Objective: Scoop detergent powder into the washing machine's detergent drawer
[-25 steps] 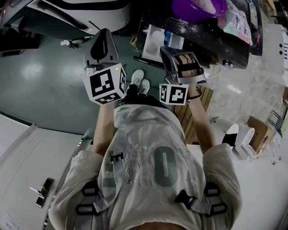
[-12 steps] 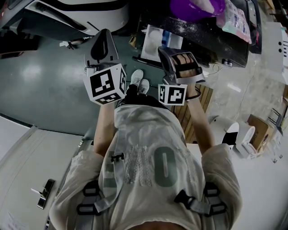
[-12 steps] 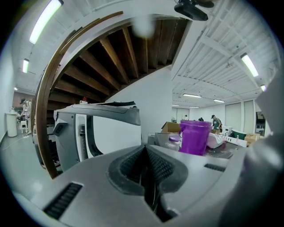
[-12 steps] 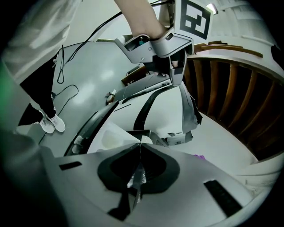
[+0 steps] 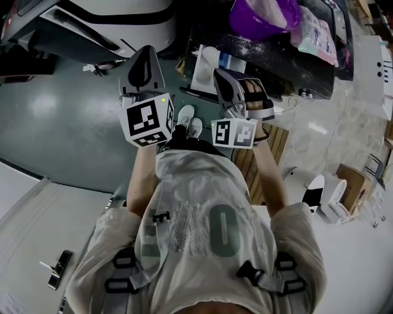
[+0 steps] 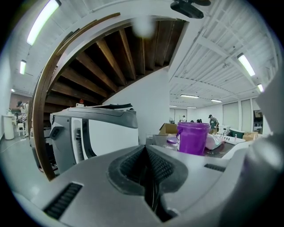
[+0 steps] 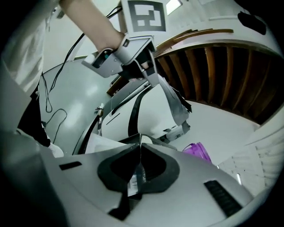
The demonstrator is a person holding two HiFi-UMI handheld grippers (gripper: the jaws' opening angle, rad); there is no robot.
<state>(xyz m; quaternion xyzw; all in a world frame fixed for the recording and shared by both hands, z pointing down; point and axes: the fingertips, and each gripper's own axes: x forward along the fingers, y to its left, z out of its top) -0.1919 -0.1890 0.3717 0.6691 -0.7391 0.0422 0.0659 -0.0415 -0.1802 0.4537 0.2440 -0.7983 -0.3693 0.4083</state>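
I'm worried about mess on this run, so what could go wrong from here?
1. Spills: powder already lies scattered on the dark table by the purple bucket. The washing machine stands apart from it, so carried powder may well drop on the floor.
2. Both the left gripper and the right gripper are shut, fingers together. No scoop shows, so reaching in shut could knock the bucket.

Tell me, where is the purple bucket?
In the head view the purple bucket sits at the top, right of centre, on the dark table beside a pink bag.
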